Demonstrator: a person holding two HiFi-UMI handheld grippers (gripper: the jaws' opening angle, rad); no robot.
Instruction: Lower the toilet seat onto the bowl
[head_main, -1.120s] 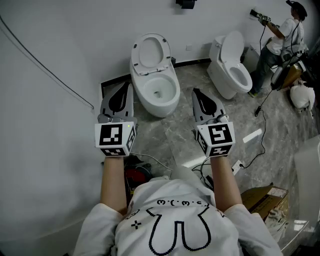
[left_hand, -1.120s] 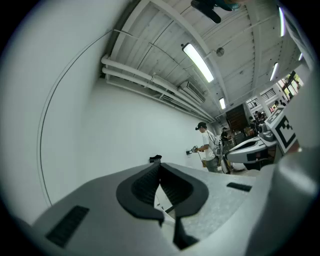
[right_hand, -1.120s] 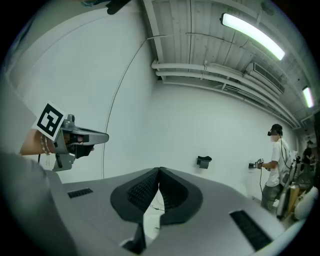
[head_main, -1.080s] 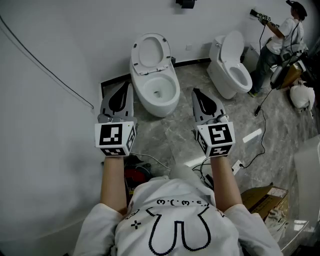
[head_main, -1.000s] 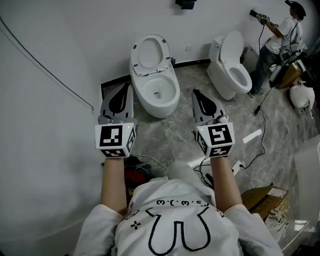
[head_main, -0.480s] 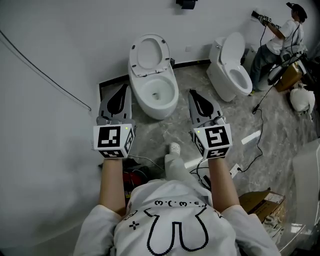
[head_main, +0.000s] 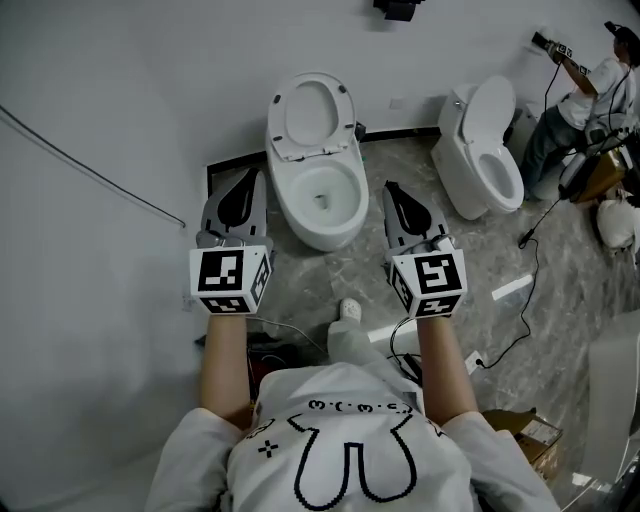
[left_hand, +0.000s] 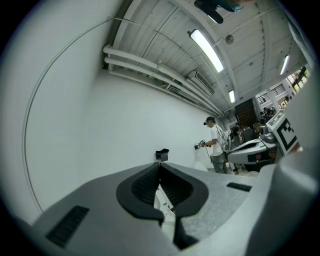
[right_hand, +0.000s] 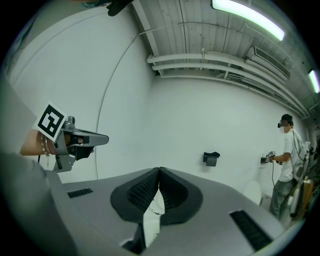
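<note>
- The approach is in hand: the toilet seat (head_main: 309, 112) stands raised over the open bowl (head_main: 322, 190), at the floor's far edge by the wall.
- The left gripper (head_main: 247, 174) and right gripper (head_main: 391, 186) are both clenched on nothing, either side of the bowl and apart from it.
- The next move probably calls for reaching the seat's top rim and tipping it forward gently.
- Compared with the earlier frame, the person has stepped closer; a shoe (head_main: 349, 309) now shows below the bowl.

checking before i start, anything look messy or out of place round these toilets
Nothing looks broken or spilled. The near toilet's seat stands raised over its bowl. A black cable trails loose across the floor by the second toilet, and a white strip lies flat beside it.
</note>
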